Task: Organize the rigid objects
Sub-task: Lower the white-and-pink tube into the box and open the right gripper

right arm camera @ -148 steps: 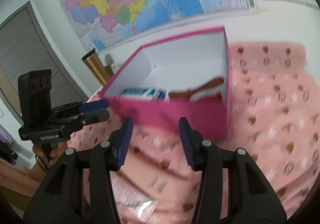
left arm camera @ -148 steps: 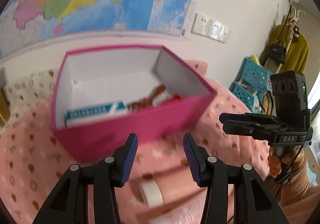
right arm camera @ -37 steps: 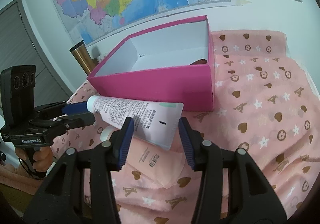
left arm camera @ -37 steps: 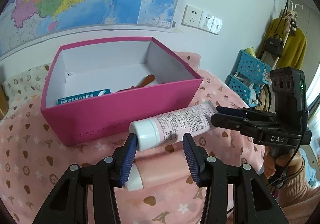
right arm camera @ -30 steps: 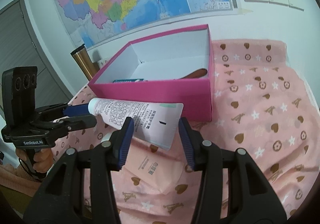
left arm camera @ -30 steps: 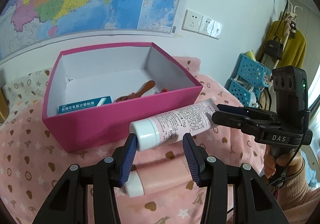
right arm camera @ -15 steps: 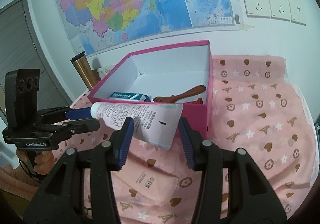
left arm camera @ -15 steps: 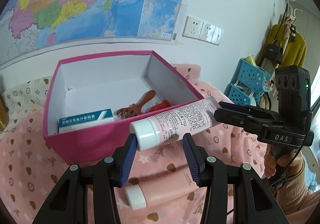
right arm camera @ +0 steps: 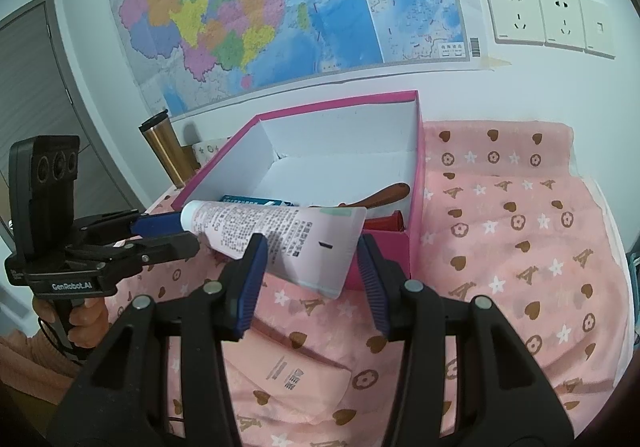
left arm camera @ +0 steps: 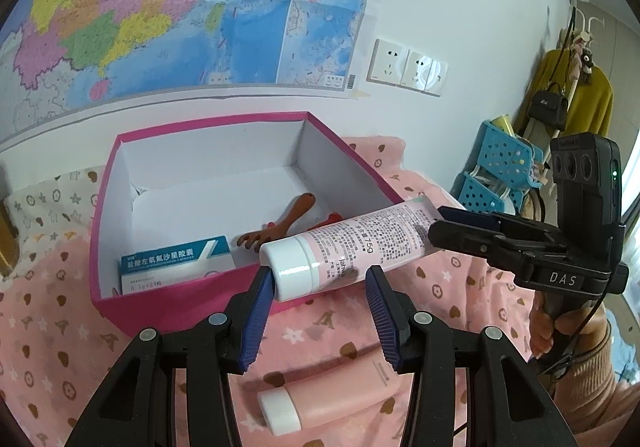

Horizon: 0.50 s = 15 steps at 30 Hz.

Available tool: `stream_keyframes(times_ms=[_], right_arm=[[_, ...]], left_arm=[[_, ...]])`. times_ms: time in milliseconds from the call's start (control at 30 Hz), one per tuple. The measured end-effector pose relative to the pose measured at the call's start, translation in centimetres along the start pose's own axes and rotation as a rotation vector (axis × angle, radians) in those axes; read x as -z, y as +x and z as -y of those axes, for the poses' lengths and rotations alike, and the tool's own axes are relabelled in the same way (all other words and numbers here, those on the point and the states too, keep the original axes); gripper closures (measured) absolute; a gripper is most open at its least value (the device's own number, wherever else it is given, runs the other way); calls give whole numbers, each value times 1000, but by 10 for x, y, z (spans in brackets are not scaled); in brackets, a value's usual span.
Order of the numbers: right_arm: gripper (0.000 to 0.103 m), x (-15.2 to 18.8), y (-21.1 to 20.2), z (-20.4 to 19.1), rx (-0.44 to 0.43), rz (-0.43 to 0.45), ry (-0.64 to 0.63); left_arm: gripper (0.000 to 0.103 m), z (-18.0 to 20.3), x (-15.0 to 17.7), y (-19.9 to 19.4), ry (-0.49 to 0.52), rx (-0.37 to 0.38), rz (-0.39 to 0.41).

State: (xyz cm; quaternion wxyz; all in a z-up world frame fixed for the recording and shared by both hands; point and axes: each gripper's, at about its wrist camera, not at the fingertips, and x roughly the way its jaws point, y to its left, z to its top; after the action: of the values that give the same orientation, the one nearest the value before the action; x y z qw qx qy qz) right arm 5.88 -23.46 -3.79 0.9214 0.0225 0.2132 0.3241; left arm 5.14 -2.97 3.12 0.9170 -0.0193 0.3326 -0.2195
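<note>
A pale pink tube [left arm camera: 360, 243] with a white cap hangs level over the front wall of the pink box [left arm camera: 105, 207], carried by both grippers. My left gripper [left arm camera: 318, 287] is shut on the cap end; in the right wrist view the left gripper [right arm camera: 176, 231] shows at the left. My right gripper [right arm camera: 310, 267] is shut on the tube's [right arm camera: 288, 235] flat crimped tail, and in the left wrist view the right gripper [left arm camera: 440, 225] shows at the right. In the box lie a blue-and-white carton [left arm camera: 176, 261], a brown wooden scratcher [left arm camera: 280, 223] and a red item [left arm camera: 332, 217].
A second, salmon-pink tube [left arm camera: 332, 395] lies on the pink patterned cloth [right arm camera: 520, 247] under the grippers. A gold flask [right arm camera: 168, 151] stands left of the box by the wall. Blue baskets [left arm camera: 496, 175] and a coat rack with a yellow garment [left arm camera: 580, 107] stand at the right.
Both grippers, empty about five seconds ago, now carry the tube. Over the last second it rose from in front of the box's front wall to above its rim.
</note>
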Motion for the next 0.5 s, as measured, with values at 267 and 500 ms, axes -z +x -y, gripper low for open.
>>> stream_keyframes(times_ms=[267,500], right_arm=[[53,-10,4,4,4,6,-4],[53,-17,9,11,0,9,2]], left_arm=[[56,-2,-8,6,7,-7,4],[56,-4,-14,14,-1,-8,-1]])
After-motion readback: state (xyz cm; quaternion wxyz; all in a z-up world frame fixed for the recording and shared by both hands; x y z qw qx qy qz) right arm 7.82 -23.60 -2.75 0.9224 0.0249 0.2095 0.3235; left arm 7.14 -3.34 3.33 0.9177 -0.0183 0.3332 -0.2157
